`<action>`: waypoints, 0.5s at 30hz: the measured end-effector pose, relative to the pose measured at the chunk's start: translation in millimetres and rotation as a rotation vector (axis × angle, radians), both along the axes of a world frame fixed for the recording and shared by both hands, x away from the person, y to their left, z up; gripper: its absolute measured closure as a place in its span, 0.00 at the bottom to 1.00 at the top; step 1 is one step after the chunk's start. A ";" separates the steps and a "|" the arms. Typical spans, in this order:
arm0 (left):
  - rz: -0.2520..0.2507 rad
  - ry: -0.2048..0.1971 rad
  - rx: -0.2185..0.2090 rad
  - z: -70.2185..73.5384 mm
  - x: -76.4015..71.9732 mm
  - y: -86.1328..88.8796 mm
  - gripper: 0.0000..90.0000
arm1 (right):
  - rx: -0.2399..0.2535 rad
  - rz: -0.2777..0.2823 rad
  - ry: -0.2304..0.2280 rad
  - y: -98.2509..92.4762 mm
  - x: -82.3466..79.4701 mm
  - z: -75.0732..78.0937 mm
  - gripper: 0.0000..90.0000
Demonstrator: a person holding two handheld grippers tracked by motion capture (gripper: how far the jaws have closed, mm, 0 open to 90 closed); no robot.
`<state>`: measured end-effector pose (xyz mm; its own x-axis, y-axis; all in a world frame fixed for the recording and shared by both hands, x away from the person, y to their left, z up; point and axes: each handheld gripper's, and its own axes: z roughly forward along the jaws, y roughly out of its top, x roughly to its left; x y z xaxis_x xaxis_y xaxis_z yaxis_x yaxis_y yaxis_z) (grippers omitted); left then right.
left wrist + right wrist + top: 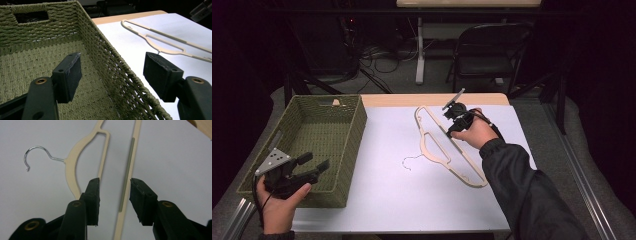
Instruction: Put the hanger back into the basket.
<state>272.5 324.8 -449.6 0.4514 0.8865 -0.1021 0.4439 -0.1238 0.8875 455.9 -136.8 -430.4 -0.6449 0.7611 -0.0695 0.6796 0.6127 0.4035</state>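
Observation:
A cream plastic hanger (447, 150) with a metal hook (412, 161) lies flat on the white table sheet. My right gripper (451, 125) hovers over its long bar, open, the jaws straddling the bar (127, 180) with its grey non-slip strip. The hook (37, 155) curls to the left in the right gripper view. My left gripper (314, 162) is open over the near part of a green woven basket (307, 145), holding nothing. In the left gripper view its jaws (112, 72) straddle the basket's right wall (117, 65), and the hanger (165, 41) lies beyond.
The basket stands on the table's left side, empty inside. A strip of bare wood (432, 99) shows at the table's far edge. A folding chair (489, 52) and cables (382, 55) sit on the floor behind. A metal rail (584, 180) runs along the right.

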 end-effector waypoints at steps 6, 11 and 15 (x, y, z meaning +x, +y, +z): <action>0.001 0.000 0.000 0.0 -0.1 0.1 0.34 | 0.004 -0.002 0.007 8.8 10.3 2.9 0.68; 0.002 0.003 0.000 -0.5 0.1 1.0 0.34 | 0.068 -0.023 0.006 14.2 19.4 -7.7 0.67; 0.001 0.005 0.001 -0.8 0.2 1.4 0.34 | 0.050 -0.020 0.013 17.8 24.9 -18.9 0.66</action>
<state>272.7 326.3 -450.5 0.4497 0.8872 -0.1036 0.4482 -0.1238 0.8853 480.9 -118.9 -449.3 -0.6301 0.7762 -0.0227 0.6971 0.5782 0.4240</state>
